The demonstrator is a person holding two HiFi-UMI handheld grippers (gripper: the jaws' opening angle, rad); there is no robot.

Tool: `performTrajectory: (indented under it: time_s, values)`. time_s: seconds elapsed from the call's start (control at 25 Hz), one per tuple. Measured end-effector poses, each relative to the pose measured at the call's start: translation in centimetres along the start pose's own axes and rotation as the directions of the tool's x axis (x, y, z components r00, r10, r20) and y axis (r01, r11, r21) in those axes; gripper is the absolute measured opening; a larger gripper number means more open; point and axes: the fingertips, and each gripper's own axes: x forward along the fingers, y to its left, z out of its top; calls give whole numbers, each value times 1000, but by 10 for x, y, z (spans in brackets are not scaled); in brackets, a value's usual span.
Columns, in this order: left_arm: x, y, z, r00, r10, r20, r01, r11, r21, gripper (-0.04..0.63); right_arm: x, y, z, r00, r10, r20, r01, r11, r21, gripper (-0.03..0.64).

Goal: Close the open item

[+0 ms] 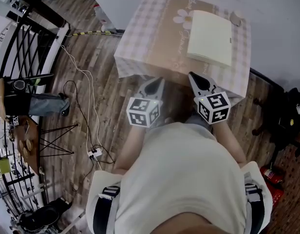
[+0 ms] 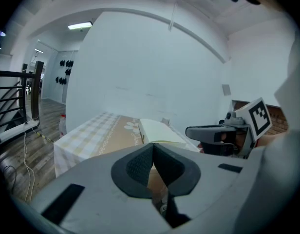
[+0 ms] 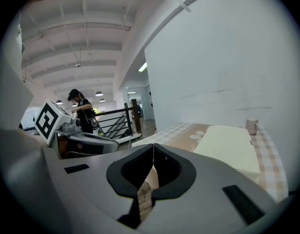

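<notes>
I have the table (image 1: 145, 38) ahead of me, draped in a pale checked cloth with a tan band and a flower print down its middle. It stands against the white wall on a wood-plank floor.

The cream flat box (image 1: 211, 38) lies on the right half of the table. Its far edge is close to the far right corner and its near edge is short of the table's near edge. From the right gripper view the box (image 3: 225, 147) shows a broad plain top with a small dark tab on its right edge. From the left gripper view the box (image 2: 159, 132) shows a pale top over a yellowish side. I cannot tell from any view whether its lid is fully down.

My left gripper (image 1: 159, 82) hangs over the floor just short of the table's near edge, with its tips aimed at the table. In its own view, the left gripper (image 2: 153, 147) has its jaws clenched together with nothing between them. My right gripper (image 1: 194, 77) is beside it, also at the near edge. Its tips point toward the box's near left corner but stay apart from it. In its own view, the right gripper (image 3: 153, 147) is likewise pressed closed and empty. Neither pair of fingers touches the box, which lies beyond both.

A small mug (image 1: 235, 18) stands at the table's far right corner, just beside the box's far right corner.
</notes>
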Motion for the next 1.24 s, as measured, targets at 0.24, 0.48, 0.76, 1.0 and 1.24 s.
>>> performTrajectory:
  time_s: [0.24,0.48,0.76,1.0,1.24]
  values:
    - [-4,6,-3,1000,0,-3,0,1000,13,5,1,8,-2,1000,4,-2,-4,1000,8,0]
    - [-3,7,-3,1000,3,-3,-2,1000,21,5,1,12,-1,1000,2,8,-2,1000,-8,0]
    - [-3,6,-2,1000,0,-3,0,1000,26,5,-1,15,1,1000,16,17,-16,1000,6,0]
    - [-4,5,-4,1000,-7,-6,7,1000,30,5,-3,14,-1,1000,1,21,-1,1000,5,0]
    - [-4,5,-4,1000,-11,-8,12,999,36,5,-4,12,2,1000,-3,29,3,1000,6,0]
